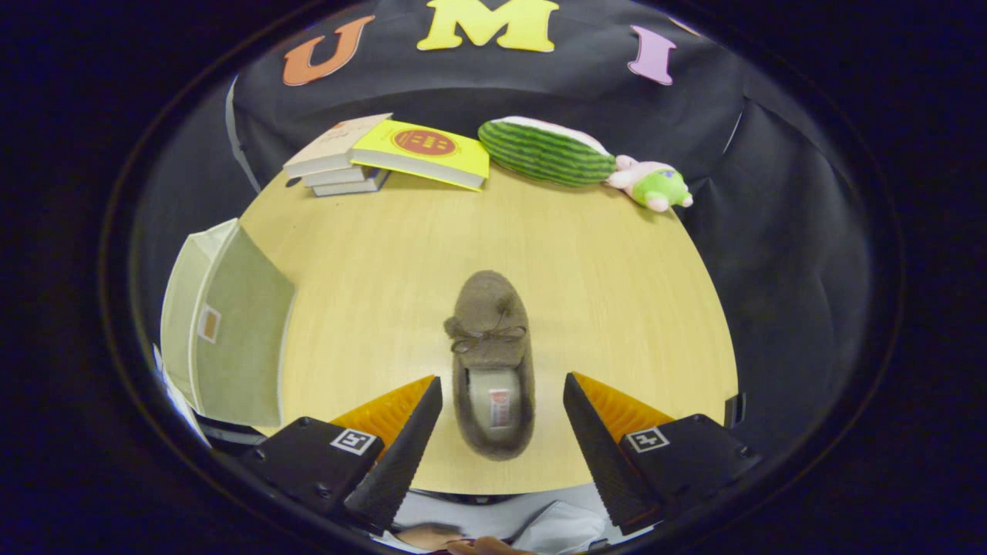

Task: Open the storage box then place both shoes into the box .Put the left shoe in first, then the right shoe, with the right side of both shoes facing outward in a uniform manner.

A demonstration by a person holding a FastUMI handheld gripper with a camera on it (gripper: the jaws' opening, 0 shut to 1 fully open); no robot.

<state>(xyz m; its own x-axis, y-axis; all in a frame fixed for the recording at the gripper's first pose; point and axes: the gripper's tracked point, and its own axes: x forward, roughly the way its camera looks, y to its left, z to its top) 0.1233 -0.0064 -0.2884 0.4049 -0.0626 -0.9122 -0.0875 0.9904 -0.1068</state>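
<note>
The round wooden table (617, 293) spreads ahead of the gripper (503, 385) and carries all the things. To the left of the fingers, at the table's edge, stands the storage box (231, 324), pale green, with its flap open and one small label on the inside wall. Far beyond the fingers, at the back of the table, lies a pile of books (370, 158); the top one is yellow and it sits tilted over the others. Beside the books, more to the right, lies a striped green watermelon cushion (544, 150), and just next to it, touching or nearly touching, a small pink and green plush toy (654, 185).

The brown shoe (492, 362) lies on the table between the two fingers, its toe pointing away from the gripper and its heel toward it. The fingers are spread wide apart, one on each side of the shoe's heel part, and neither one touches the shoe.
</note>
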